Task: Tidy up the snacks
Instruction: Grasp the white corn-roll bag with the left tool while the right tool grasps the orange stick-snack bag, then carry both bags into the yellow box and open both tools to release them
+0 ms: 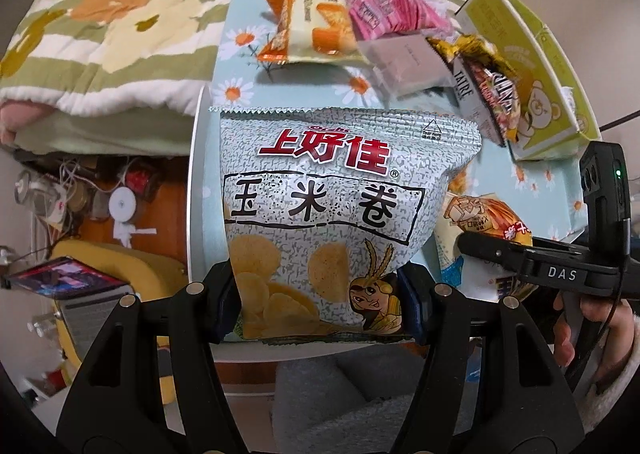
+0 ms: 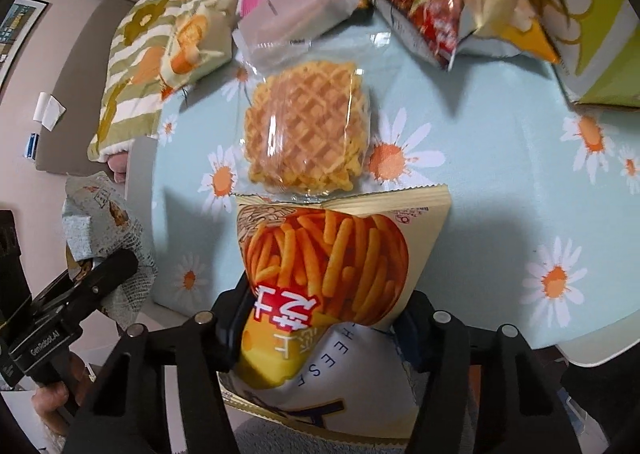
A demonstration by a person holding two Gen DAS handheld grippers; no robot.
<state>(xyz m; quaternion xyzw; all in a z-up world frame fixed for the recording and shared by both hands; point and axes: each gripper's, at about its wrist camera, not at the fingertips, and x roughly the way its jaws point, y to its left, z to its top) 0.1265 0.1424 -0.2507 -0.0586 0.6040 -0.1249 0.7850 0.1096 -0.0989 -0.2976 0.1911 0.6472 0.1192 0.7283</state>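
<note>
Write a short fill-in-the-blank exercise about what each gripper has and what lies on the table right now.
1. The left gripper is shut on a grey bag printed with pale round ____.
2. The right gripper is shut on a bag that pictures orange ____.
3. Just beyond that bag, the clear wrapper holds a ____.
4. The tablecloth is printed with ____.

Missing words: chips; sticks; waffle; daisies

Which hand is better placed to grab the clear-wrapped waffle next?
Neither is free. The right gripper, nearer, shuts on the orange cheese-stick bag, just short of the waffle. The left gripper holds the grey chip bag.
</note>
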